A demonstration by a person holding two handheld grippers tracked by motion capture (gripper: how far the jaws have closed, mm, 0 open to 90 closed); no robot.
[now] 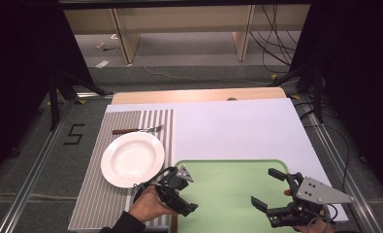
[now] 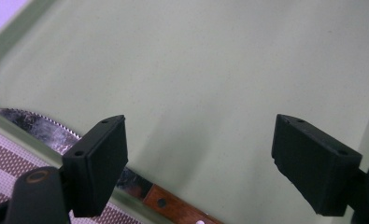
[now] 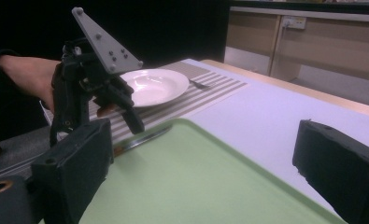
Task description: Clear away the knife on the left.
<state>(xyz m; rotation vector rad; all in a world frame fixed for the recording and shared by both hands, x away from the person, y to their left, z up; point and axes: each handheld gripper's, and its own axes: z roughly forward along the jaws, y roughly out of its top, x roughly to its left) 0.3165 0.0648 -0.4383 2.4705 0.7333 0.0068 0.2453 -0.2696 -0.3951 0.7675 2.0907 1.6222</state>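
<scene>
Knife [image 2: 79, 144] lies along the tray [image 2: 219, 70] edge; both claws [image 1: 179, 194] [image 1: 271, 191] gape wide, empty.

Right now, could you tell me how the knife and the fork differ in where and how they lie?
The fork lies beyond the white plate on the striped placemat, far from both grippers; the knife lies by the green tray's near-left edge, just beneath the left gripper. The fork points across the table; the knife runs along the tray rim, its serrated blade showing. Both have brown wooden handles and lie flat, ungrasped.
</scene>
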